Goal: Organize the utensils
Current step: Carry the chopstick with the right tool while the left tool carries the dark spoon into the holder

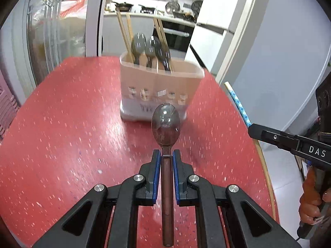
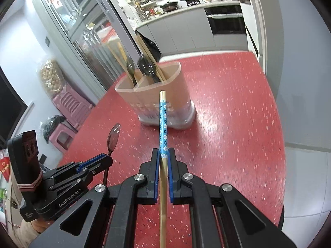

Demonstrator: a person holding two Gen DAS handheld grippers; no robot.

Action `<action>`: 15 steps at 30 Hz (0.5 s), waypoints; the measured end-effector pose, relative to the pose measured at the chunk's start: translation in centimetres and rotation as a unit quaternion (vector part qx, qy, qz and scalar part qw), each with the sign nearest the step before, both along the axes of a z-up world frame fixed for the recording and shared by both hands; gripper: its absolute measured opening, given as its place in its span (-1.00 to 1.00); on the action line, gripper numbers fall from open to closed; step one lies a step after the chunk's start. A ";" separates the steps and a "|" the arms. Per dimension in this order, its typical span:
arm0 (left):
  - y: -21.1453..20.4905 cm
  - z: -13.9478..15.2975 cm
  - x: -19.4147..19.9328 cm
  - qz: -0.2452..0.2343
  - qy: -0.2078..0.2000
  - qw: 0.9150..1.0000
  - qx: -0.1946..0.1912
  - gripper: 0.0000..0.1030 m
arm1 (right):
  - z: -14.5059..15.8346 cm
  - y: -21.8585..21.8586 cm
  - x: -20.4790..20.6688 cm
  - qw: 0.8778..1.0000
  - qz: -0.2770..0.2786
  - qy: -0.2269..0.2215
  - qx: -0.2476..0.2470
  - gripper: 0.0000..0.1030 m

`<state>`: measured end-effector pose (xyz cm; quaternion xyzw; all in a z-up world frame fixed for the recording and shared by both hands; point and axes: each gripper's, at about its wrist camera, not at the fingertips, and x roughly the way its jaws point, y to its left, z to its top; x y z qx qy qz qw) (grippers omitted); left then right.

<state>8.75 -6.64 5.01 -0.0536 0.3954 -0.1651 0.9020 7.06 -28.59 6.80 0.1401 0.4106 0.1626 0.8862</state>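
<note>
My left gripper (image 1: 166,155) is shut on a spoon (image 1: 165,122) with a dark bowl and brown handle, held above the red table, bowl pointing at the utensil holder (image 1: 161,91). The beige holder has several spoons and chopsticks standing in it. My right gripper (image 2: 163,153) is shut on a chopstick (image 2: 162,119) with a blue flowered end, pointing at the holder (image 2: 165,103). The right gripper (image 1: 289,142) and its chopstick (image 1: 240,105) show at the right of the left wrist view. The left gripper (image 2: 103,159) and spoon (image 2: 113,136) show at the lower left of the right wrist view.
The round red speckled table (image 1: 62,124) has a wooden rim (image 1: 266,175). Glass sliding doors (image 2: 82,31) stand behind the holder. Pink stools (image 2: 68,107) sit on the floor left of the table. A kitchen counter and oven (image 2: 225,20) lie beyond.
</note>
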 end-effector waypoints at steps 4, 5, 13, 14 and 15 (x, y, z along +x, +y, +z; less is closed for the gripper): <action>0.9 2.0 1.5 0.007 -0.024 1.000 -0.011 -0.28 | 2.3 0.1 1.3 1.000 -0.001 -0.026 -0.002 -0.85; 1.1 2.7 2.0 0.010 -0.032 0.999 -0.012 -0.28 | 2.9 0.2 1.8 0.999 -0.001 -0.032 -0.004 -0.85; 2.4 6.2 6.8 0.030 -0.068 0.997 -0.021 -0.28 | 6.1 1.3 5.7 0.997 0.010 -0.080 0.000 -0.85; 2.4 6.4 7.3 0.032 -0.071 0.997 -0.023 -0.28 | 6.5 1.4 6.2 0.996 0.012 -0.085 0.002 -0.85; 2.5 6.8 8.0 0.035 -0.076 0.996 -0.025 -0.28 | 6.9 1.5 7.0 0.996 0.012 -0.092 0.004 -0.85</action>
